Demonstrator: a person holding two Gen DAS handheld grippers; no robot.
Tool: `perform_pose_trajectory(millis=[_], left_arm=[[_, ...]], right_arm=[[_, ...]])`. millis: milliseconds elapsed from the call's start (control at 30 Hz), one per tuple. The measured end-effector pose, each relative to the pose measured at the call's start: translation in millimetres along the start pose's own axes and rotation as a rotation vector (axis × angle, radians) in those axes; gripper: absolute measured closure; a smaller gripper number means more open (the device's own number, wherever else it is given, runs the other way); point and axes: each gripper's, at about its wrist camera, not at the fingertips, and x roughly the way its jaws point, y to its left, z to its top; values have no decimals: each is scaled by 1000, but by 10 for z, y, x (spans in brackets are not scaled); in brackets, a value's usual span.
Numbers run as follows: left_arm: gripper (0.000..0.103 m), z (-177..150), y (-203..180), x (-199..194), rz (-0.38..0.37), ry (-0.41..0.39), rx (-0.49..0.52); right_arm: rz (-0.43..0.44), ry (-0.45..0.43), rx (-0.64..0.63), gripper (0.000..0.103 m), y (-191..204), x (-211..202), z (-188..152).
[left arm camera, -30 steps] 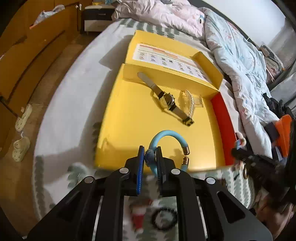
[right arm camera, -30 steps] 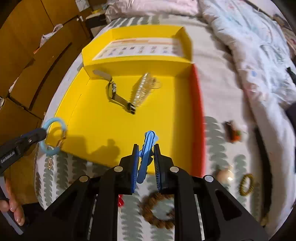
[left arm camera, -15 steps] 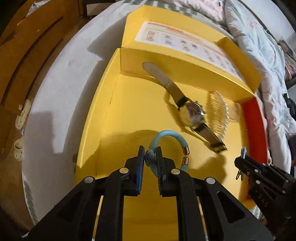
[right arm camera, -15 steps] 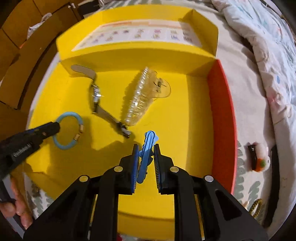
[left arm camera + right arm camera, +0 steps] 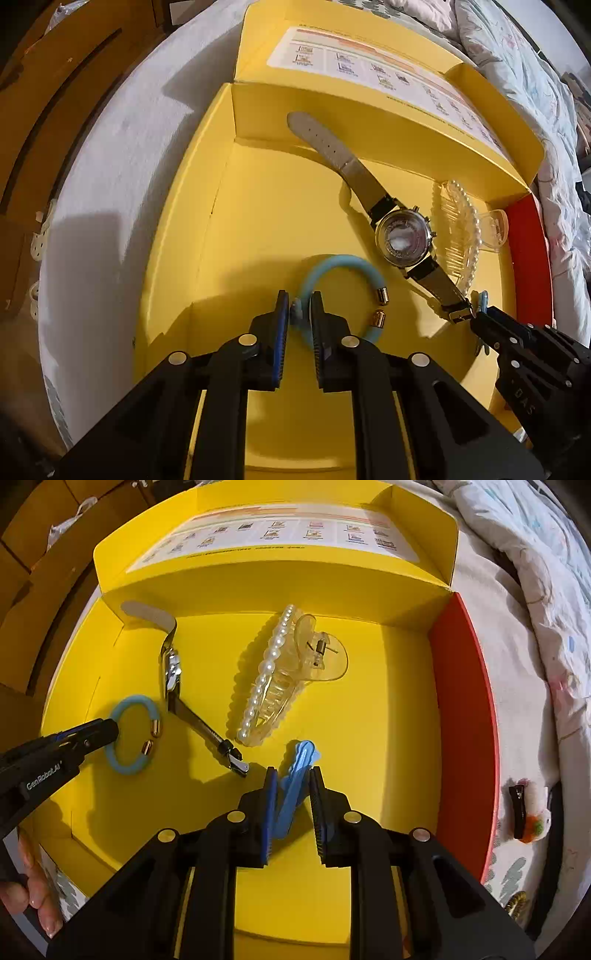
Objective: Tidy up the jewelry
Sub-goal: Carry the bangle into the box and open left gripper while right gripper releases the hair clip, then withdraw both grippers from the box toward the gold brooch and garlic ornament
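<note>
My left gripper [image 5: 297, 314] is shut on a light blue bracelet [image 5: 343, 266] with gold end caps, held low over the floor of the yellow box [image 5: 236, 229]. It also shows in the right wrist view [image 5: 110, 731], with the bracelet [image 5: 129, 734]. My right gripper [image 5: 291, 786] holds a blue hair clip [image 5: 297, 771] between its fingers, jaws slightly parted, over the yellow box [image 5: 388, 709]. A wristwatch [image 5: 400, 236] [image 5: 173, 672] and a clear pearl claw clip [image 5: 465, 232] [image 5: 280, 679] lie in the box.
The box's open lid [image 5: 280, 531] with a printed sheet stands at the far side; its right wall [image 5: 465, 709] is red. A small hair clip [image 5: 521, 812] and beads lie on the bedspread to the right. Bedding [image 5: 524, 74] is piled behind.
Both grippers have moved forward and down into the box, nearer the watch and claw clip. The right jaws look a little wider around the blue clip.
</note>
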Motion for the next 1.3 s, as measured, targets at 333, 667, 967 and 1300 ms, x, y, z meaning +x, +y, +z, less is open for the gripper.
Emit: perform_pose_trajectory(millis=[333,667,967,1300], left_arm=[[83,-62,11,-332,-6,-89,9],[51,-488,428,-1027,-28,-187,-10],[48,-1235,940,-993,-18,-132,-56],[48,-1538,1010,-885,36,-81,-16]], right_arm=[[25,-78,2,77,32,-464,-92],[43,-140,-63,57,230,-1005,-433],[53,-156,-73,53,182,-1268,-957],[36,-127,-43,48,-139,-1323,-1650]])
